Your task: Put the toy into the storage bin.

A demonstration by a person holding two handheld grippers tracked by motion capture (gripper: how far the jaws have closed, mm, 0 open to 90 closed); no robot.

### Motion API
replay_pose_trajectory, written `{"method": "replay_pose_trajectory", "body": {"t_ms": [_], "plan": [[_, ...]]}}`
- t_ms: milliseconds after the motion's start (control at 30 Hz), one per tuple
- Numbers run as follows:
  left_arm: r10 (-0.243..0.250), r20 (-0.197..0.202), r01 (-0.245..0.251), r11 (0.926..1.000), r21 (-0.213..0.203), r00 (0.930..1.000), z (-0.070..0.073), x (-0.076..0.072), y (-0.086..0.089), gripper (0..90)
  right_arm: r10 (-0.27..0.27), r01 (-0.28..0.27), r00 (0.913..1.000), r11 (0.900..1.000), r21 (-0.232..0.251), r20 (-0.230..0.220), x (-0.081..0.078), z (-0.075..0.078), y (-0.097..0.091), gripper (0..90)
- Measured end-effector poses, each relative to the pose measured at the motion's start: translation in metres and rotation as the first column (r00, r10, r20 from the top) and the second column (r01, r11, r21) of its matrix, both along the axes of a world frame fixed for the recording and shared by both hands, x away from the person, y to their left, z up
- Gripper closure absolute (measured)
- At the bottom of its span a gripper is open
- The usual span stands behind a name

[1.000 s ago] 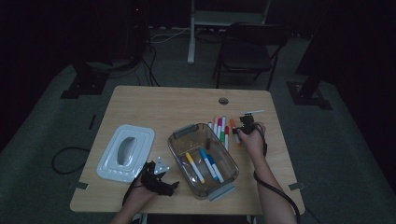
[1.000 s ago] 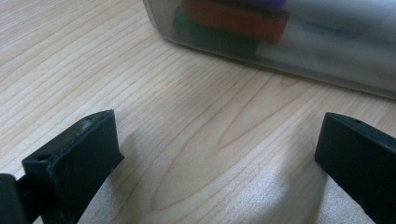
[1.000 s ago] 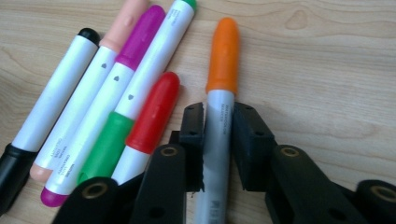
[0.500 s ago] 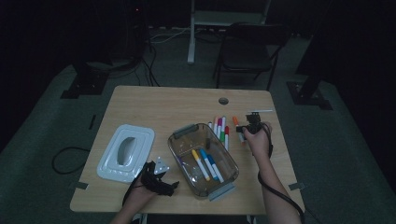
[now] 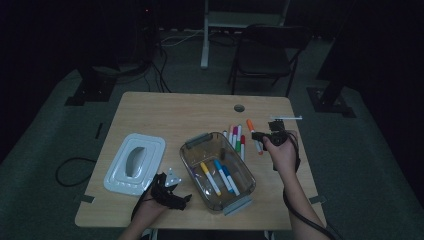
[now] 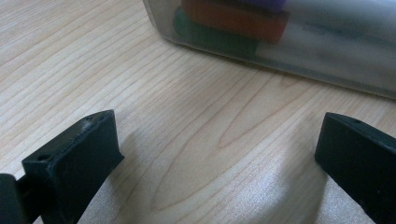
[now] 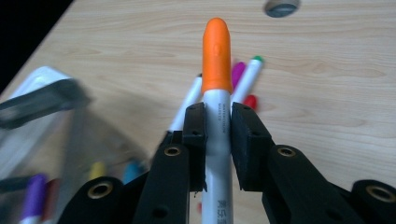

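White lid (image 5: pixel 134 163) on wooden table (image 5: pixel 175 112), dark folding chair (image 5: pixel 265 55) behind, cables on floor (image 5: pixel 165 47)

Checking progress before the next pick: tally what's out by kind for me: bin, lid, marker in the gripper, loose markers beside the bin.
Clear bin: 1
White lid: 1
Orange marker, clamped in the right gripper: 1
Loose markers beside the bin: 4 I can make out
Total: 7; the markers inside the bin are too dim to count.
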State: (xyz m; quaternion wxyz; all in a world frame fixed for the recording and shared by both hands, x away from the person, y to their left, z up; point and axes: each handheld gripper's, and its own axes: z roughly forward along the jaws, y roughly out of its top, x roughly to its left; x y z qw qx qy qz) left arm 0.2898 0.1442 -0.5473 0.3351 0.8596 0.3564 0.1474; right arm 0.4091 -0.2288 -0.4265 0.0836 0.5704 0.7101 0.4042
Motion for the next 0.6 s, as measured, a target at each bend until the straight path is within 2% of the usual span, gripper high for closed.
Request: {"method": "replay_pose_trajectory", "body": {"t_ms": [300, 333, 500, 600], "plan": [[-0.001, 0.0, 0.001, 1.0, 0.001, 1.0, 0.0, 0.0, 0.0, 0.5, 0.084, -0.086, 0.9945, 0.996, 0.025, 0.062, -0.036, 0.032, 0.019, 76.7], [-0.001, 0.0, 0.001, 1.0, 0.001, 1.0, 0.0, 0.0, 0.0, 0.5, 0.095, -0.098, 0.9932, 0.9945, 0.036, 0.067, -0.04, 0.035, 0.021, 76.7], [-0.002, -0.001, 0.002, 1.0, 0.002, 1.0, 0.0, 0.0, 0.0, 0.5, 0.154, -0.158, 0.9834, 0.9869, 0.033, 0.096, -0.058, 0.047, 0.037, 76.7], [-0.002, -0.001, 0.002, 1.0, 0.002, 1.0, 0.0, 0.0, 0.0, 0.5, 0.182, -0.187, 0.9785, 0.9816, 0.039, 0.096, -0.065, 0.051, 0.045, 76.6]]}}
